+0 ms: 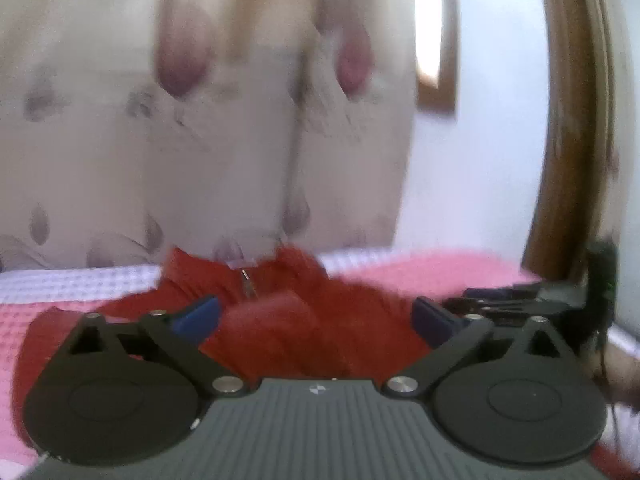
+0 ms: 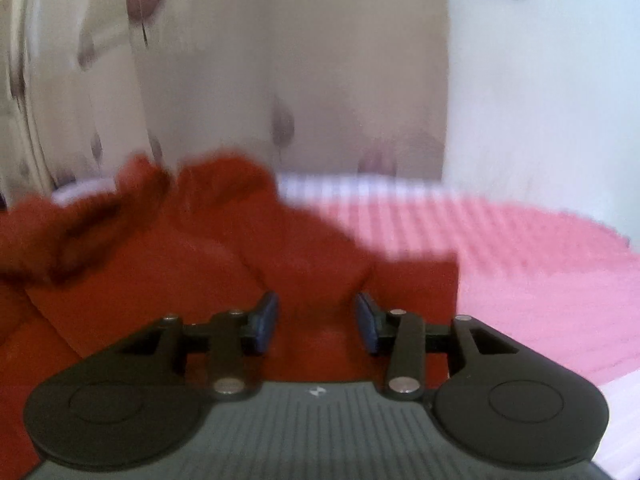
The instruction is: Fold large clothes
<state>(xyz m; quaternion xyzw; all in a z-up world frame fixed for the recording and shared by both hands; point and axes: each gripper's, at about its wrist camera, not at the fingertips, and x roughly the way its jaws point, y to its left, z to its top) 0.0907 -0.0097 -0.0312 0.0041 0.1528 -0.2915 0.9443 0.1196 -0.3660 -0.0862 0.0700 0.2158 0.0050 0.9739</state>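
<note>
A red garment (image 1: pixel 304 332) with a zipper lies crumpled on the pink and white bedspread (image 1: pixel 432 272). My left gripper (image 1: pixel 316 316) is wide open just above the garment, its blue pads (image 1: pixel 198 314) apart on either side of a fold. In the right wrist view the same red garment (image 2: pixel 180 264) fills the left and middle. My right gripper (image 2: pixel 316 320) is open over a raised fold of it, with the pads (image 2: pixel 266 318) apart and cloth showing between them. The other gripper (image 1: pixel 532 300) shows at the right in the left wrist view.
A beige curtain (image 1: pixel 208 152) with purple flower prints hangs behind the bed. A white wall (image 1: pixel 472 184) and a brown wooden frame (image 1: pixel 568 120) stand at the right. The pink bedspread (image 2: pixel 520 264) extends to the right of the garment.
</note>
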